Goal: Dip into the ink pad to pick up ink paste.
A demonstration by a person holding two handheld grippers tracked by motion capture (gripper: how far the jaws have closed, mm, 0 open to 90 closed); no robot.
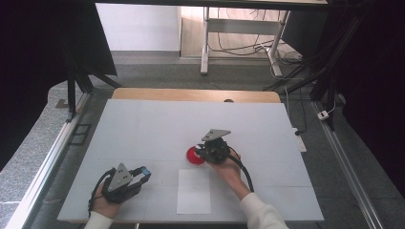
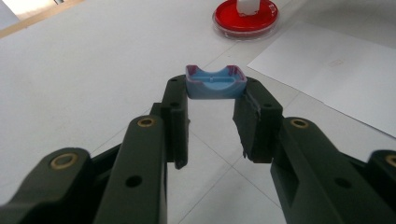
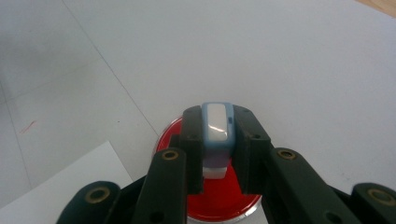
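My left gripper (image 1: 143, 172) rests low at the table's near left, shut on a small blue cap (image 2: 215, 83) with a hollow top, which sits between the two fingertips (image 2: 175, 93). My right gripper (image 1: 204, 153) is near the table's middle, shut on a blue stamp with a white face (image 3: 217, 126). It holds the stamp upright, directly over a round red ink dish (image 3: 219, 205); whether the stamp touches the ink I cannot tell. In the left gripper view the dish (image 2: 229, 21) lies farther off, with the stamp's white base (image 2: 250, 5) in it.
A white sheet of paper (image 1: 193, 191) lies on the white table (image 1: 143, 129) just in front of the red dish (image 1: 192, 156), between the two hands. A wooden strip (image 1: 191, 94) runs along the table's far edge.
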